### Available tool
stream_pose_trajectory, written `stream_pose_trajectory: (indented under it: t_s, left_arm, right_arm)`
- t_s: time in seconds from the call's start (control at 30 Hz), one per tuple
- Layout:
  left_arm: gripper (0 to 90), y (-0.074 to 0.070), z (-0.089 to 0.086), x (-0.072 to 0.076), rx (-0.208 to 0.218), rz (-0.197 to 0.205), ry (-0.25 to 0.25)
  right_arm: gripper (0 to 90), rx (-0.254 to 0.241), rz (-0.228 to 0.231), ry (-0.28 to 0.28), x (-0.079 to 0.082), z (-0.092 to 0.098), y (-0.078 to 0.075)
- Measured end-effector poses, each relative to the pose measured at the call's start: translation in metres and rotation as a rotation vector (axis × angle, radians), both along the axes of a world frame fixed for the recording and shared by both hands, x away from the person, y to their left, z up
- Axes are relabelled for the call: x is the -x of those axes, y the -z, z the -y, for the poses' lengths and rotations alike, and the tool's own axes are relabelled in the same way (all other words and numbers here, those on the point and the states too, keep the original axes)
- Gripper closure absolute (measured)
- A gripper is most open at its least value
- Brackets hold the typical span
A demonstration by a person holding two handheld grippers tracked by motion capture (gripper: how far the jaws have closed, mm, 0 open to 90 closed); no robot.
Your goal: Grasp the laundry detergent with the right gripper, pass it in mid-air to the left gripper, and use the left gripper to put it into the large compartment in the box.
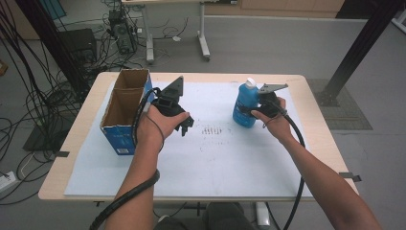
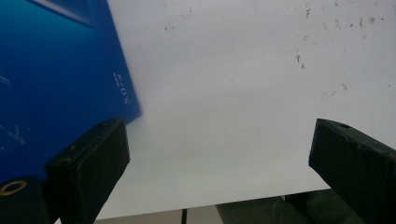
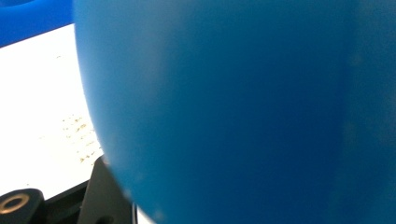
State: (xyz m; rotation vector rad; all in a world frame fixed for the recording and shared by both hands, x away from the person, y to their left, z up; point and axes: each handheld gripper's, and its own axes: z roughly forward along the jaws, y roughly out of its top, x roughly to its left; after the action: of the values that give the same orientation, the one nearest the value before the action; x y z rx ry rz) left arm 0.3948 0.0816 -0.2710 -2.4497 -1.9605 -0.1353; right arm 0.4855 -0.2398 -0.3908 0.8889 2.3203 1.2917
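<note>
Right tongs (image 1: 249,114) clamped on upright blue plastic bottle (image 1: 245,106) right of centre, left tongs (image 2: 219,163) wide open, empty, beside blue cardboard box (image 1: 125,108) at left

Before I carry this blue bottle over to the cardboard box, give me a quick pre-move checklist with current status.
1. Right gripper shut on the blue plastic bottle: ok.
2. White cap on the bottle: ok.
3. Open-topped blue cardboard box upright: ok.
4. Left gripper jaws open, nothing between them: ok.
5. Left gripper clear of the box opening: ok, it is beside the box.
6. Room inside the box: cannot tell.
</note>
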Motion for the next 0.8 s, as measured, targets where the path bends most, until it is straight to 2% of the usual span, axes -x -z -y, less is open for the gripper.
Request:
stream_pose_trajectory:
  t_s: [0.8]
  left_arm:
    - [5.6, -0.0014, -0.0045, 0.0000, 0.013, 0.004, 0.007]
  right_arm:
    - [43.2, 0.001, -0.001, 0.000, -0.0001, -0.0004, -0.0001]
